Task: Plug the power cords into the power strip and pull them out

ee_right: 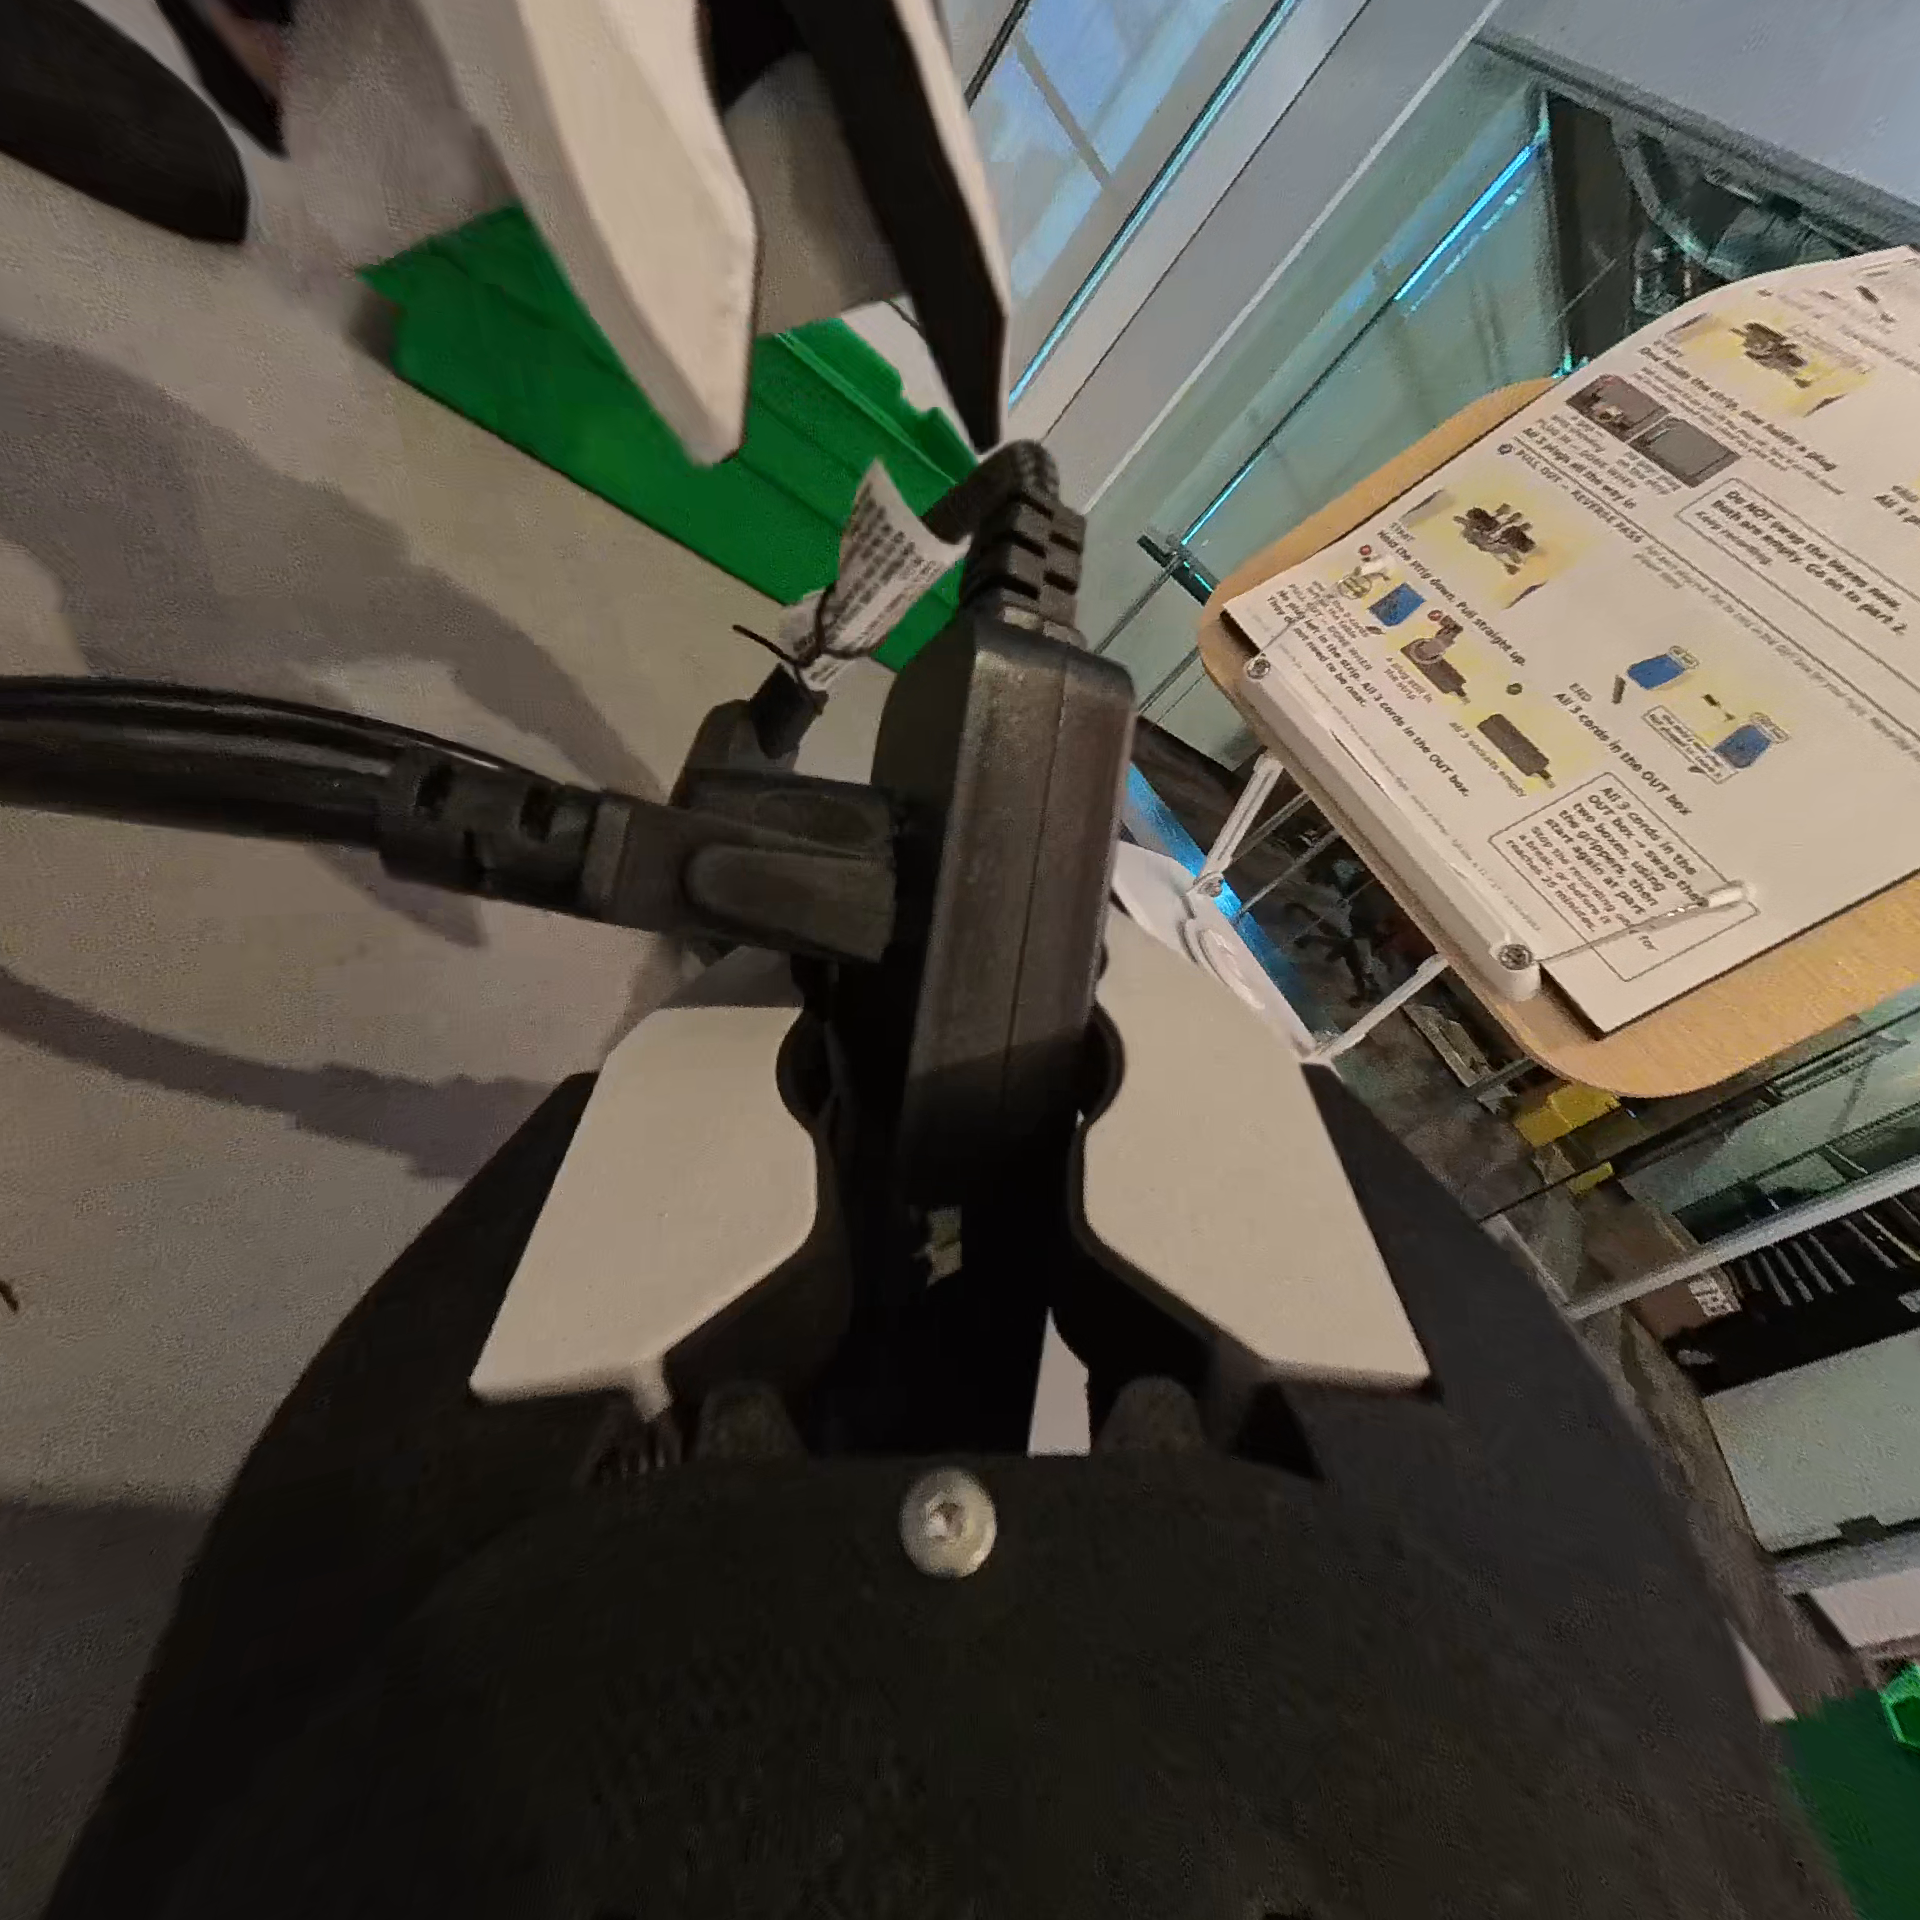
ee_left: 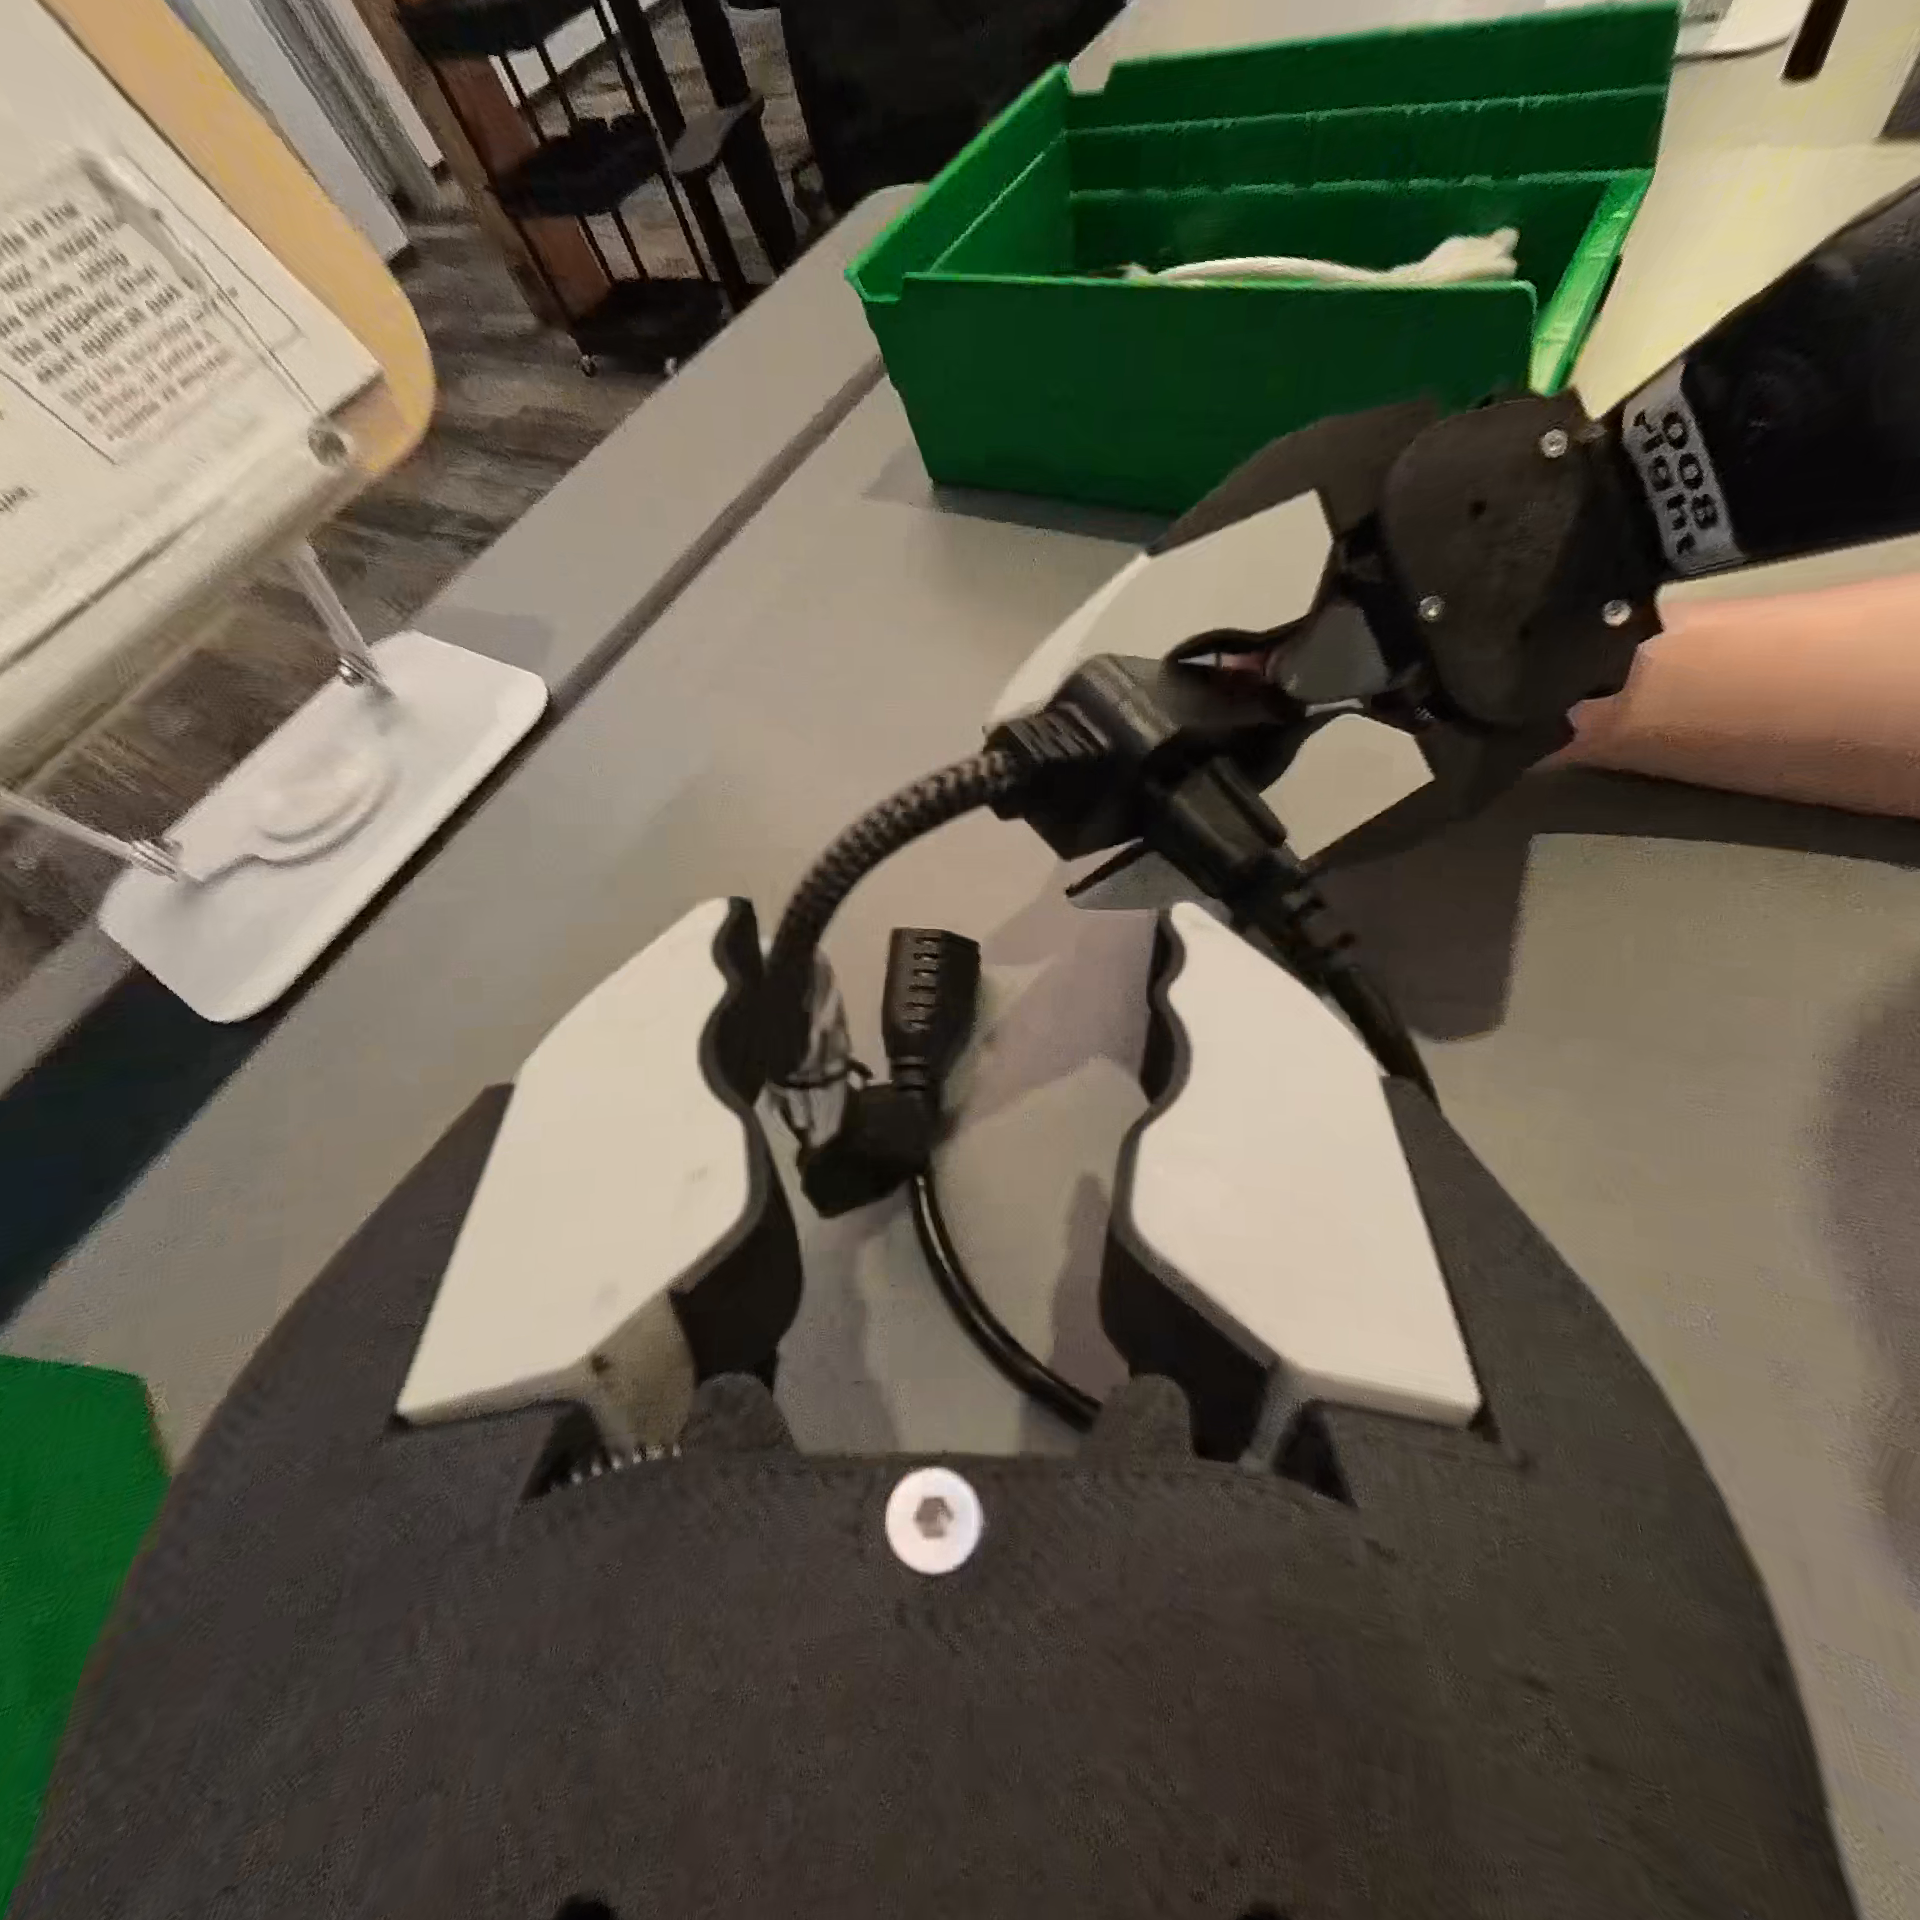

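My right gripper [ee_right: 951, 1029] is shut on a black power strip [ee_right: 997, 831] and holds it above the grey table. A black plug [ee_right: 769, 862] sits in the strip's side, and its cord runs off to the left. The strip's braided cord [ee_left: 883, 831] arcs down to the table and carries a white tag [ee_right: 883, 571]. In the left wrist view the right gripper [ee_left: 1164, 769] holds the strip [ee_left: 1101, 717] at the upper right. My left gripper [ee_left: 951, 925] is open, low over the table. A loose black cord end [ee_left: 914, 997] lies between its fingers, not gripped.
A green bin [ee_left: 1195, 395] with white cord inside stands at the back of the table. A clear stand with a printed sheet [ee_left: 312, 810] is at the left edge. Another green box [ee_left: 62, 1507] is at the near left. A forearm [ee_left: 1766, 707] reaches in from the right. Spacing between my two grippers at the tips: around 8 centimetres.
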The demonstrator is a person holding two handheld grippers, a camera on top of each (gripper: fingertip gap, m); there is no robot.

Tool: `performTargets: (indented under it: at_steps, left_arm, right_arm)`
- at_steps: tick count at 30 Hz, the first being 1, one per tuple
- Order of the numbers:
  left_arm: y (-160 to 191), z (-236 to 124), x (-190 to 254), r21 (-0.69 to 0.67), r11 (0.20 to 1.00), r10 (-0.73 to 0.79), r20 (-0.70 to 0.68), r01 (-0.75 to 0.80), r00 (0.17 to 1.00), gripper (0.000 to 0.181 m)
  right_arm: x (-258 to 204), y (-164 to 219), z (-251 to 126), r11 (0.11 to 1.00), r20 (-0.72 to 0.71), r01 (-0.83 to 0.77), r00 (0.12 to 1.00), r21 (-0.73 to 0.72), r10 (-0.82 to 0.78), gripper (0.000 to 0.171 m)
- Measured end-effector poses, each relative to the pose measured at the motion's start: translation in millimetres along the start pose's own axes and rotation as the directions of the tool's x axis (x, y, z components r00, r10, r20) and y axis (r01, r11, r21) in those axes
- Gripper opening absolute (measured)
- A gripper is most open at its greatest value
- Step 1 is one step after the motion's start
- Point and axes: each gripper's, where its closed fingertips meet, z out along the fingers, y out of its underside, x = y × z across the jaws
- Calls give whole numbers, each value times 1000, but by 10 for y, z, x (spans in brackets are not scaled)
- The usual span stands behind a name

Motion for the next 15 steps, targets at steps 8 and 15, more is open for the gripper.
performTargets:
  at_steps: [8, 15]
  left_arm:
    - [-19, 381, 302, -90, 892, 401, -295, -443, 867, 40]
    - [-243, 332, -61, -94, 895, 439, 19, -436, 898, 24]
  right_arm:
    - [-45, -157, -66, 990, 4, 118, 993, 74, -119, 44]
    - [629, 36, -306, 998, -253, 3, 967, -63, -19, 49]
